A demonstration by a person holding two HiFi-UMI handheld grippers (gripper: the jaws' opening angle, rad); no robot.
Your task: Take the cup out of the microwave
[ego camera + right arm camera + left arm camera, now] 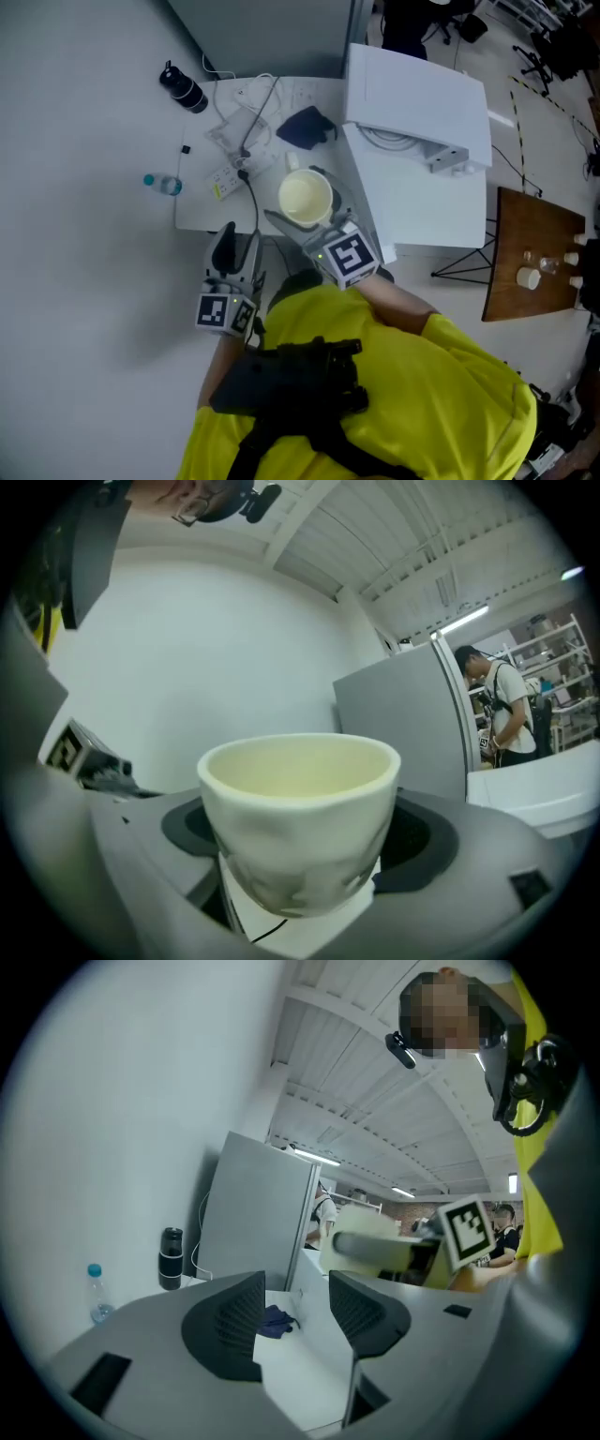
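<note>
Right hand-held gripper (309,217) clamps the cream cup (298,799) above the bench's (202,211) near edge. Left hand-held gripper (295,1321) hangs half-open, empty. Looks like the carry-out step; next, set it down upright.

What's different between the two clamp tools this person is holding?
The right gripper is clamped on a cream cup; the left gripper holds nothing. The right gripper's jaws stand wide around the cup; the left gripper's sit closer together, with a gap. Both have dark pads.
</note>
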